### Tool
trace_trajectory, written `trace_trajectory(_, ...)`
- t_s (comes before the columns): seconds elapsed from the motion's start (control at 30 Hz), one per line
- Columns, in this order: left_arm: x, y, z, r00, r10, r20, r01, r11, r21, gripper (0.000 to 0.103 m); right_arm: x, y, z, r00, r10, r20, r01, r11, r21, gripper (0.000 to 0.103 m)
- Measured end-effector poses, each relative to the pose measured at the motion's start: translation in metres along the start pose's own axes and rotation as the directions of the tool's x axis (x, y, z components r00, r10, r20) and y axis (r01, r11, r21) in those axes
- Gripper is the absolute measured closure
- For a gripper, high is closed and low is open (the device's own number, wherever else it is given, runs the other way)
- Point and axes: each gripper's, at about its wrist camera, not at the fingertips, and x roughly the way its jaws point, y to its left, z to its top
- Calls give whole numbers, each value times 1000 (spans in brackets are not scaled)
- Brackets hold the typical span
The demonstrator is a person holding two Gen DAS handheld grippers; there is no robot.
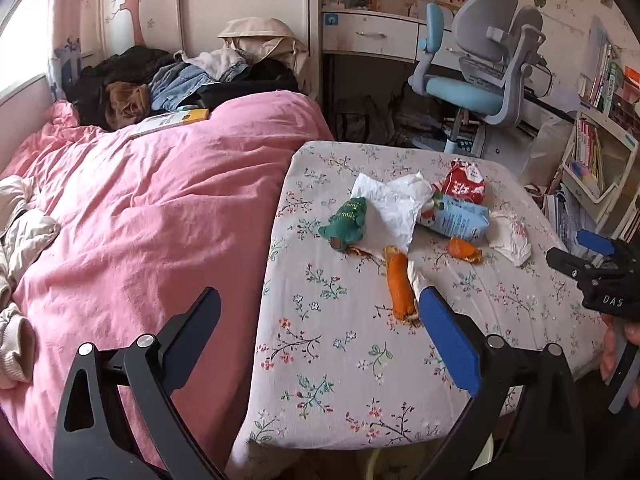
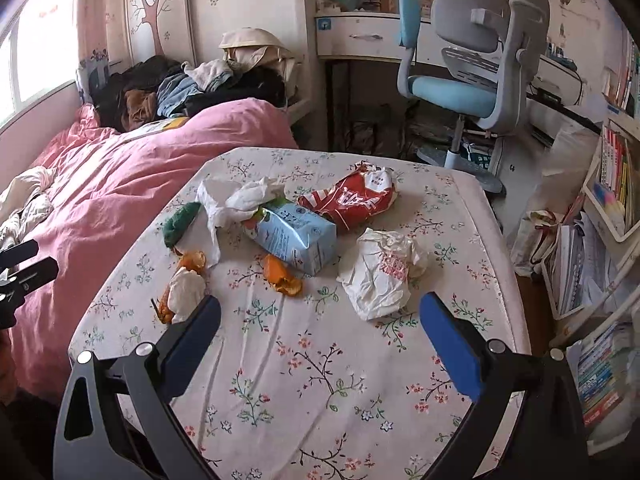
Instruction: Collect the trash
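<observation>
Trash on floral-sheeted mattress (image 2: 304, 364) — crumpled white printed wrapper (image 2: 380, 272) at right gripper's (image 2: 320, 322) twelve o'clock.
Left gripper (image 1: 320, 312) too — both gape wide, empty.

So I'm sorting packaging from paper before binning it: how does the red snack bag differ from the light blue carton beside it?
The red snack bag is a soft, crumpled pouch with white lettering; the light blue carton is a boxy pack with flat faces and edges. The bag lies farther back on the floral sheet; the carton lies nearer, its far end under crumpled white paper. Both lie on their sides, touching or nearly so.
</observation>
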Motion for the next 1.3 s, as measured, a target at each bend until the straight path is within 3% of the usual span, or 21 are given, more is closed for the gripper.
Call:
trace_trajectory(0.3,3,-9,-8,999,19,-25,-18,999,47,7,-1,-8,-2,1000,-20,-18,20,1000,21,8)
trace_trajectory(1.3,6,-10,-10,999,17,-43,-15,999,47,7,5,0,-6,998,-32,-47,31,999,-27,8)
